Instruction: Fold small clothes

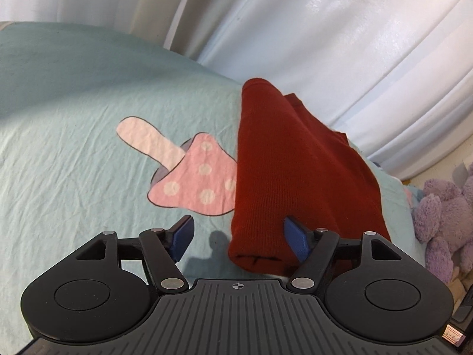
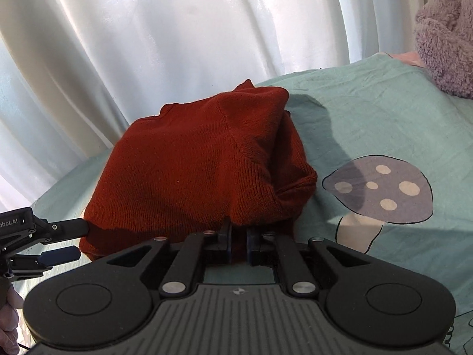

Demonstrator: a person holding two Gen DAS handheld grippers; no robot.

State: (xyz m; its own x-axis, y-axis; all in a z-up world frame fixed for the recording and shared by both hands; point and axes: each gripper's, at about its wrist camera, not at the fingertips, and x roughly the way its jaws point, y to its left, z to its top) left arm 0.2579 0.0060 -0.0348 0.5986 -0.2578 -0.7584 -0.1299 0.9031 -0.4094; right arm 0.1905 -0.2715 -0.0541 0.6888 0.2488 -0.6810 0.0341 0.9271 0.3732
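Looking across the mint sheet point(image 1: 59, 112), I see the folded red knit garment point(image 2: 189, 165) lying near the white curtain point(image 2: 147, 29), a pink mushroom print point(image 1: 195, 177) just left of it. My right gripper point(image 2: 239, 238) is clenched on its near edge; my left gripper point(image 1: 239, 235) is released, fingers apart.

White curtains point(image 1: 340, 29) glow with daylight across the top; a mint mushroom-print bedsheet point(image 1: 59, 118) fills the lower frame.
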